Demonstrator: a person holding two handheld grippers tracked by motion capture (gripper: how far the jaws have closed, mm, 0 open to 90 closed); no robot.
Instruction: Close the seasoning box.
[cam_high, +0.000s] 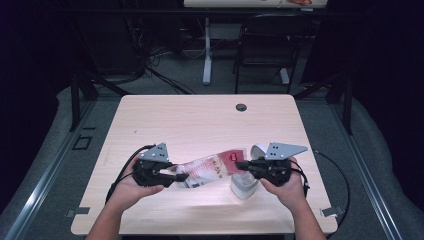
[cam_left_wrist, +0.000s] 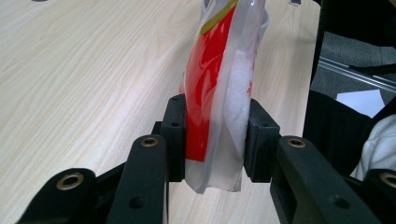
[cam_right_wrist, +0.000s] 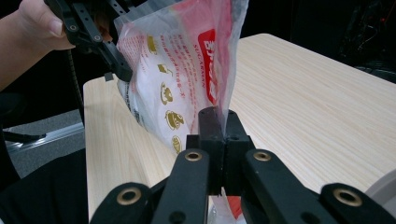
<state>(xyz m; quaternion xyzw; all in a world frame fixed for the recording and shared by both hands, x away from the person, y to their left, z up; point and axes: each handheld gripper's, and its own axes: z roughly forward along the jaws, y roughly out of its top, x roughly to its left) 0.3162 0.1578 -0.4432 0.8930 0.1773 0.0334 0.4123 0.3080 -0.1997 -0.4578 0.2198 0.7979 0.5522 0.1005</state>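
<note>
The soft, slippery bag (cam_high: 210, 169) of white grains is held above the table (cam_high: 200, 120) between both hands, its full end clamped in the half-closed left gripper (cam_left_wrist: 215, 140) and its thin edge pinched flat by the shut right gripper (cam_right_wrist: 219, 135), so sagging is judged likely unless both ends are gripped.

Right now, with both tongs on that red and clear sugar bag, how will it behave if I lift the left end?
Probably floppy: the bag bows between the left tongs and right tongs. The white grains look loose, so they would likely slide toward the low end. The film looks smooth, so it may slip, especially from the right tongs' thin edge pinch.
</note>
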